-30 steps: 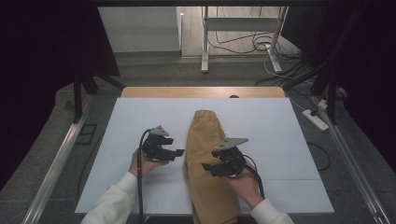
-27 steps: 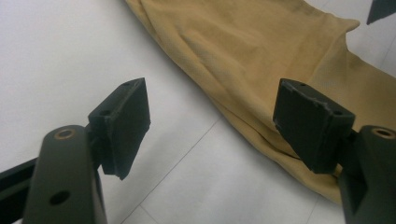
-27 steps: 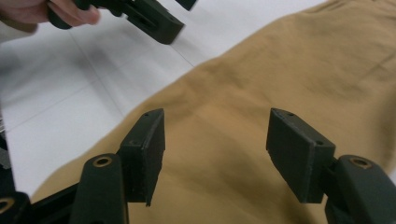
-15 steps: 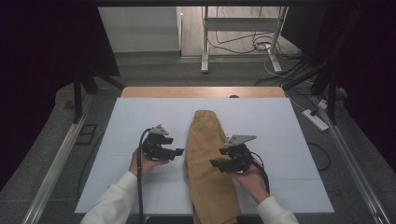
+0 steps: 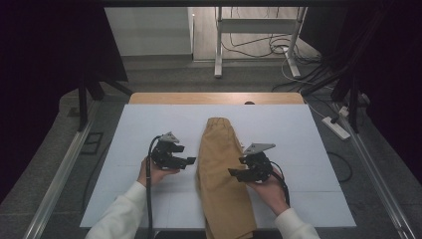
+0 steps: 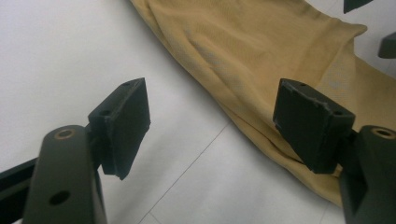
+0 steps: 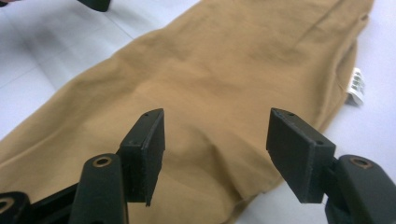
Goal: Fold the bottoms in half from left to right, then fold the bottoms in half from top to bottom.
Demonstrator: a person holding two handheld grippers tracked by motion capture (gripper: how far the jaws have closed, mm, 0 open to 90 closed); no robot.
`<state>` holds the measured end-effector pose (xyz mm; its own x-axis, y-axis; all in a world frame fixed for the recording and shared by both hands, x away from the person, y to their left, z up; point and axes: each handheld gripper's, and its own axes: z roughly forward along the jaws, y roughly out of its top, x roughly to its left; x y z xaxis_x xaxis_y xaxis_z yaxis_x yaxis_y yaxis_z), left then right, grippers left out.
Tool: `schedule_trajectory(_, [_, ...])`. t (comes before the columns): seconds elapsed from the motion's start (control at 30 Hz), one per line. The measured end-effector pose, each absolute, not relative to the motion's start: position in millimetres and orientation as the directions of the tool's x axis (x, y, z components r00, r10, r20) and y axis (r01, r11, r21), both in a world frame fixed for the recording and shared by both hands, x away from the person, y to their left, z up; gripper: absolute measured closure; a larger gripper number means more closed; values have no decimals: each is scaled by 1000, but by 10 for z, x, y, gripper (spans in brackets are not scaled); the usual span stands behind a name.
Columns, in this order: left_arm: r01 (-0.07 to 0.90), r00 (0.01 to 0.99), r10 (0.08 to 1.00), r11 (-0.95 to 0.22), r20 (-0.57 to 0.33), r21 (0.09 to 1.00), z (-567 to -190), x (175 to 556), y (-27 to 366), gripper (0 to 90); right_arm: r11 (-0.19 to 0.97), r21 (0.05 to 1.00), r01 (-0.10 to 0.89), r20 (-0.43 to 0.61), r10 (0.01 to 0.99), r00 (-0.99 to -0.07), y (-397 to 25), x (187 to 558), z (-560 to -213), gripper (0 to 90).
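A pair of tan trousers lies folded lengthwise down the middle of the white table sheet, waistband at the far end. My left gripper hovers open just left of the cloth's edge; in the left gripper view its jaws stand wide apart over the trousers and the white sheet. My right gripper is open at the right edge of the cloth, jaws pointing left. In the right gripper view the trousers spread under the open jaws, and a small white label sticks out at the right.
The sheet covers a wooden table. Metal rails run along both sides. A power strip and cables lie on the floor to the right. White sheet lies bare on both sides of the trousers.
My right gripper has shifted slightly right and toward the near edge of the cloth. The left gripper has stayed about where it was. The trousers have not moved.
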<state>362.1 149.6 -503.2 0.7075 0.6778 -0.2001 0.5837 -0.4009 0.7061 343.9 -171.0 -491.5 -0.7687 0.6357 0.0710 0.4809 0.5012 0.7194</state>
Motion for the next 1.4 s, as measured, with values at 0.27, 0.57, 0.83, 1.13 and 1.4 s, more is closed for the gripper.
schedule_trajectory(0.27, [577,711,675,-399,-198,713,-5013,3692,1454,267,479,722,499,93,648,-756,-1762,3524,-4929,377])
schedule_trajectory(0.57, [573,724,659,-408,-205,711,-4981,3864,1335,264,480,719,502,83,657,-749,-1770,3664,-4919,376])
schedule_trajectory(0.83, [588,727,650,-422,-222,690,-5040,3964,1251,260,475,726,498,87,654,-752,-1781,3808,-4905,376])
schedule_trajectory(1.13, [582,727,652,-421,-214,695,-5000,4140,1223,258,469,734,492,90,650,-754,-1785,3939,-4861,375])
schedule_trajectory(1.4, [567,734,648,-422,-203,707,-4932,4262,1182,257,459,740,492,89,659,-747,-1790,4032,-4848,372])
